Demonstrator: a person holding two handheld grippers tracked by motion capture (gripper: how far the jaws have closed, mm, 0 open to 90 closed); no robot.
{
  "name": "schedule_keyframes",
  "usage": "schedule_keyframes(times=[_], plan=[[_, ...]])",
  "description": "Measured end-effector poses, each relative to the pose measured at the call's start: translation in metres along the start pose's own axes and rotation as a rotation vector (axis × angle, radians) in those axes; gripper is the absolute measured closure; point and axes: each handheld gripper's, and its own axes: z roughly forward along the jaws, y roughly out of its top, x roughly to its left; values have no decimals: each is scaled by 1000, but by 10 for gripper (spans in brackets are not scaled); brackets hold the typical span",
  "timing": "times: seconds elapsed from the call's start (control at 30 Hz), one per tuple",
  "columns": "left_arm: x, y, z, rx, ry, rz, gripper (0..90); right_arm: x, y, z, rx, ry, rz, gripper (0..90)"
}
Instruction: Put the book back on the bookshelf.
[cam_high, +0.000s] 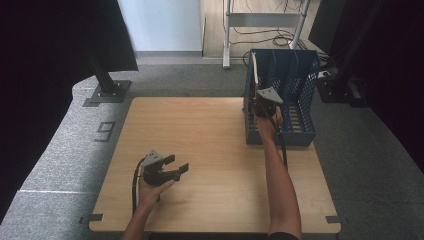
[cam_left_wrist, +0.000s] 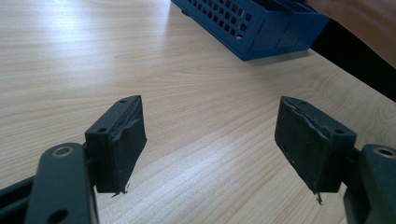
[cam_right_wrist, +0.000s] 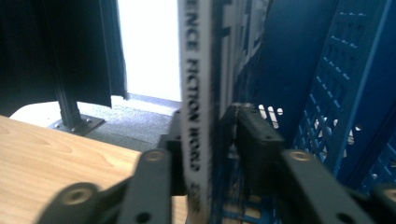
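At the far right of the pale wood-grain table (cam_high: 210, 145), I am reaching my right gripper (cam_high: 263, 102) into the blue plastic rack (cam_high: 300, 125), a boxy crate with perforated, slotted walls. Between its black jaws a thin white book (cam_right_wrist: 196, 93) is standing upright, spine toward me, with black block lettering running down it; it is sitting in the rack's left end. My left-hand pad is lying against the book's cover, while the other pad is standing just off it with a slim gap showing, so my grip is looking slackened rather than clamped. Near the table's front left, my left gripper (cam_high: 172, 167) is hovering with its worn, ragged rubber pads (cam_left_wrist: 126, 140) spread wide apart, grasping nothing.
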Motion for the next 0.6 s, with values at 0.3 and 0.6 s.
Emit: schedule_keyframes(times=[0.3, 0.6], plan=[[2, 0, -2, -1, 3, 0, 244, 0, 1, -12, 7, 28, -1, 502], [1, 0, -1, 2, 1, 3, 244, -9, 1, -21, 12, 27, 25, 462]])
